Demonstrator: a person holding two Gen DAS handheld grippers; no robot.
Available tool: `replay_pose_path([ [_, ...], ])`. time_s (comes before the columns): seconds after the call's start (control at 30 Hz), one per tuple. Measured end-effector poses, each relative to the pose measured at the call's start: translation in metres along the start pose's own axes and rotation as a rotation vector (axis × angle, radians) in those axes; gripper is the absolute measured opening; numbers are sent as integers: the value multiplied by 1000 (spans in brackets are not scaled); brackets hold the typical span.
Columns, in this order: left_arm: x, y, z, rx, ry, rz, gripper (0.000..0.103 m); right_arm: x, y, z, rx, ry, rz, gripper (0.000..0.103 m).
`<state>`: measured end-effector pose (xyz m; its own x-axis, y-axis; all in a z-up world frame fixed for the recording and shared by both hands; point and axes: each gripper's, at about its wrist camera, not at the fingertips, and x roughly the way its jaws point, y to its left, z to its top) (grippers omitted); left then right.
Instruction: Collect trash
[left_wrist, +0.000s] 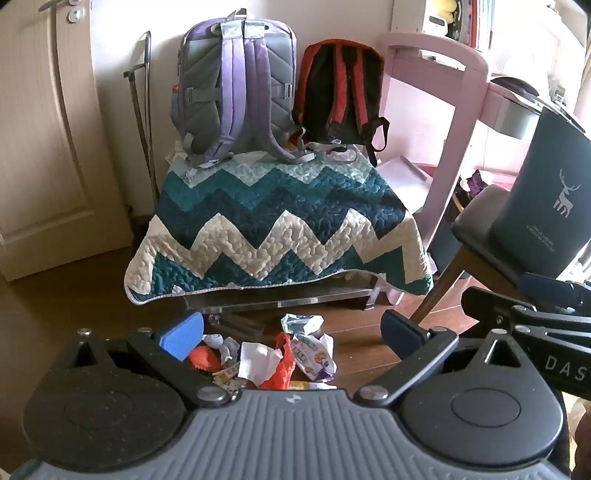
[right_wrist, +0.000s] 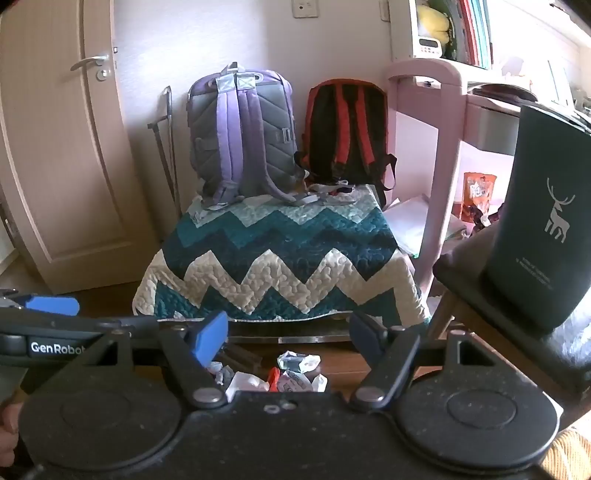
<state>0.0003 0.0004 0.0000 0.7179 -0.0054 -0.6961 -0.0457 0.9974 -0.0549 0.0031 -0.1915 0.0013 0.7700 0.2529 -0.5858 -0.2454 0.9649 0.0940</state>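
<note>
A pile of trash (left_wrist: 269, 354) lies on the wooden floor in front of a quilt-covered bench: crumpled white paper (left_wrist: 256, 360), an orange wrapper (left_wrist: 282, 363), printed snack wrappers (left_wrist: 314, 354). My left gripper (left_wrist: 291, 332) is open and empty, hovering above the pile. The pile also shows in the right wrist view (right_wrist: 280, 373). My right gripper (right_wrist: 288, 338) is open and empty, above and behind the pile. A dark paper bag with a deer logo (left_wrist: 546, 206) stands on a chair at the right and shows in the right wrist view (right_wrist: 543, 229).
A zigzag quilt (left_wrist: 280, 229) covers a low bench with a purple backpack (left_wrist: 236, 88) and a red backpack (left_wrist: 340, 85) on it. A pink desk (left_wrist: 458, 110) stands at the right, a door (left_wrist: 40, 129) at the left. The chair (left_wrist: 476, 236) is dark-cushioned.
</note>
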Motion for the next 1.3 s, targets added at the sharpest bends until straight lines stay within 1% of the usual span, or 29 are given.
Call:
replay_pose_path([
  [0.27, 3, 2, -9, -1, 7, 17, 103, 1, -1, 1, 9, 27, 23, 72],
  [0.37, 1, 6, -11, -2, 6, 14, 103, 3, -3, 2, 7, 27, 1, 72],
  [0.53, -3, -1, -5, 4, -2, 11, 103, 0, 1, 3, -17, 21, -28, 72],
  [0.7, -5, -1, 3, 5, 10, -4, 103, -5, -3, 12, -22, 23, -32, 72],
  [0.83, -12, 6, 14, -37, 9, -17, 103, -8, -9, 19, 13, 41, -35, 72],
  [1.03, -19, 6, 18, -54, 58, -23, 103, -14, -6, 20, 1, 76, -37, 72],
  [1.17, -21, 5, 18, -54, 71, 3, 103, -13, -3, 19, -2, 94, -33, 72],
  [1.3, -19, 9, 15, -67, 85, 5, 103, -12, -4, 19, -1, 97, -34, 72],
])
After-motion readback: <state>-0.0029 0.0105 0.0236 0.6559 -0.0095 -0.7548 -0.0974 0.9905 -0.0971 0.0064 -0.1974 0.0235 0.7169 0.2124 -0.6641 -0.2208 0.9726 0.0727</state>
